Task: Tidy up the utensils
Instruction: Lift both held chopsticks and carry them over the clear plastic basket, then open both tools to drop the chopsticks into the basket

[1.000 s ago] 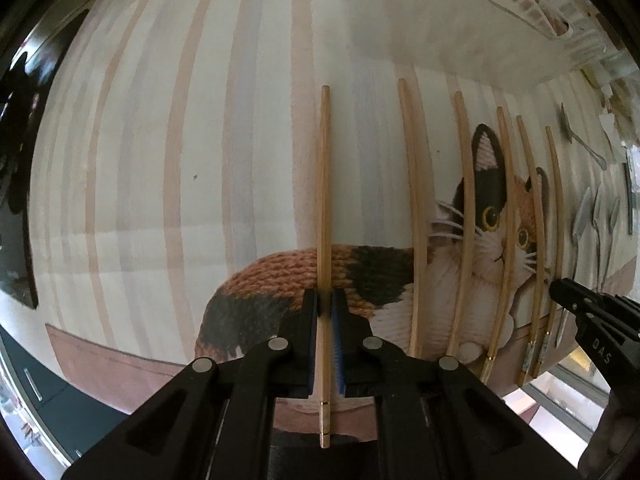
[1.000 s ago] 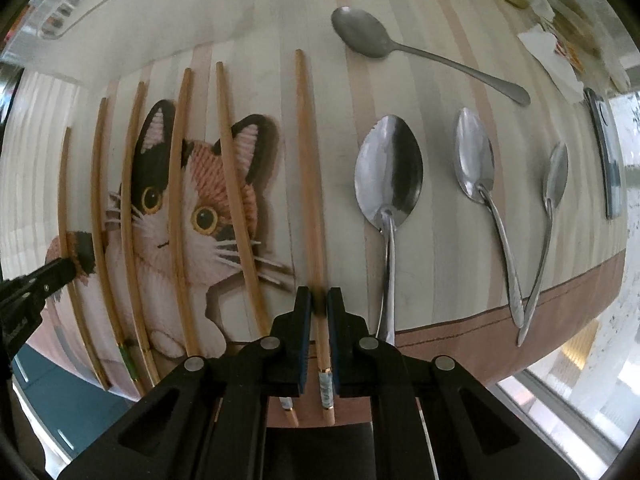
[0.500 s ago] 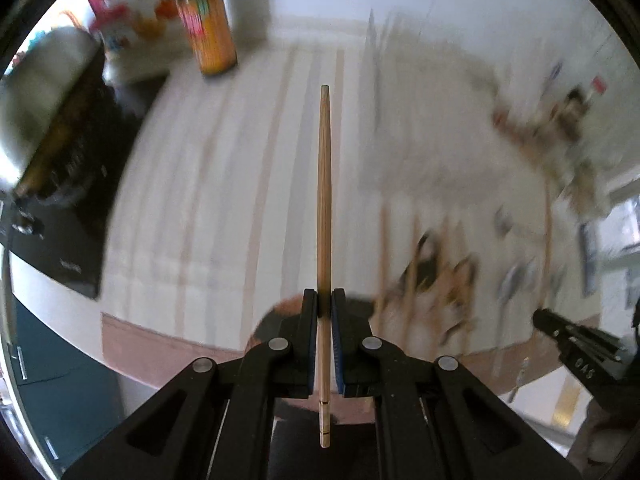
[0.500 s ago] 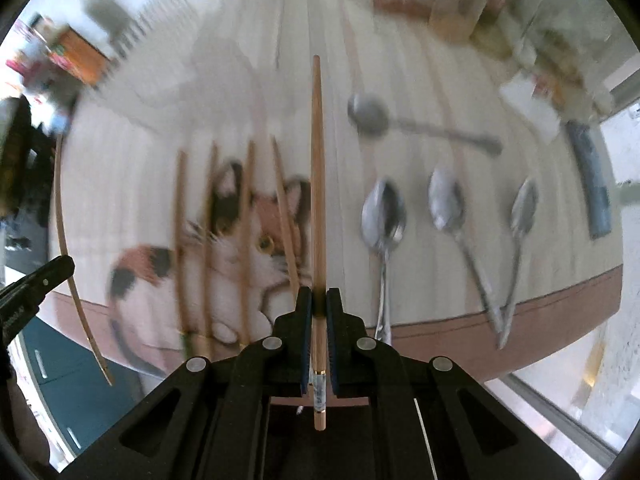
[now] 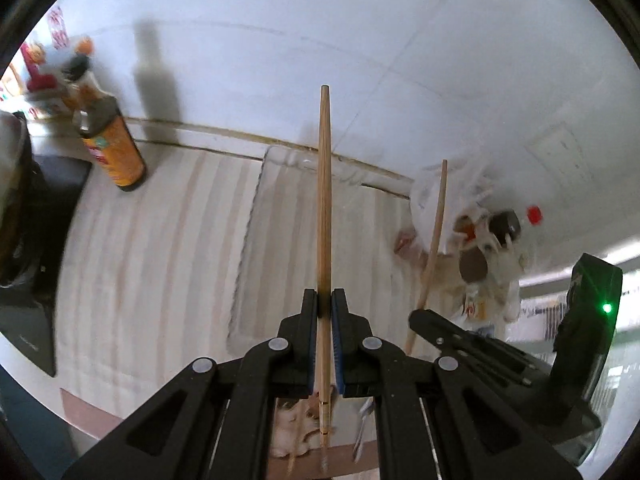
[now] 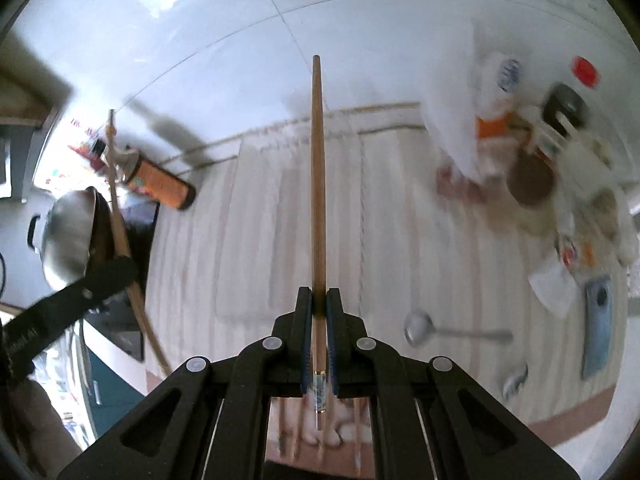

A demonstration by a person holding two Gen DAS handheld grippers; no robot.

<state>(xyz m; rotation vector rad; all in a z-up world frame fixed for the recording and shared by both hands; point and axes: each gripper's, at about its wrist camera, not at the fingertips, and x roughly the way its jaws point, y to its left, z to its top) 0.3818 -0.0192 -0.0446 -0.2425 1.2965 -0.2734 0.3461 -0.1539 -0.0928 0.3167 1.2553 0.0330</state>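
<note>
My left gripper (image 5: 325, 300) is shut on a wooden chopstick (image 5: 325, 200) that stands up between its pads, high above the striped cat mat (image 5: 168, 240). My right gripper (image 6: 319, 300) is shut on a second chopstick (image 6: 317, 184), also lifted well off the mat. In the left wrist view the right gripper (image 5: 424, 318) shows at the lower right with its chopstick (image 5: 436, 220). In the right wrist view the left gripper (image 6: 120, 270) shows at the left with its chopstick (image 6: 116, 216). A spoon (image 6: 448, 330) lies on the mat; more chopsticks (image 6: 296, 436) lie below the jaws.
An orange bottle (image 5: 114, 148) stands at the back left by the tiled wall. A steel pot (image 6: 70, 236) sits on a dark cooktop (image 5: 28, 272) at the left. Jars and packets (image 6: 552, 152) crowd the back right. A blue phone (image 6: 598, 332) lies at the right.
Both grippers have risen from the mat with a chopstick each and tilted up; the view now takes in the wall, and the cat mat has dropped to the bottom.
</note>
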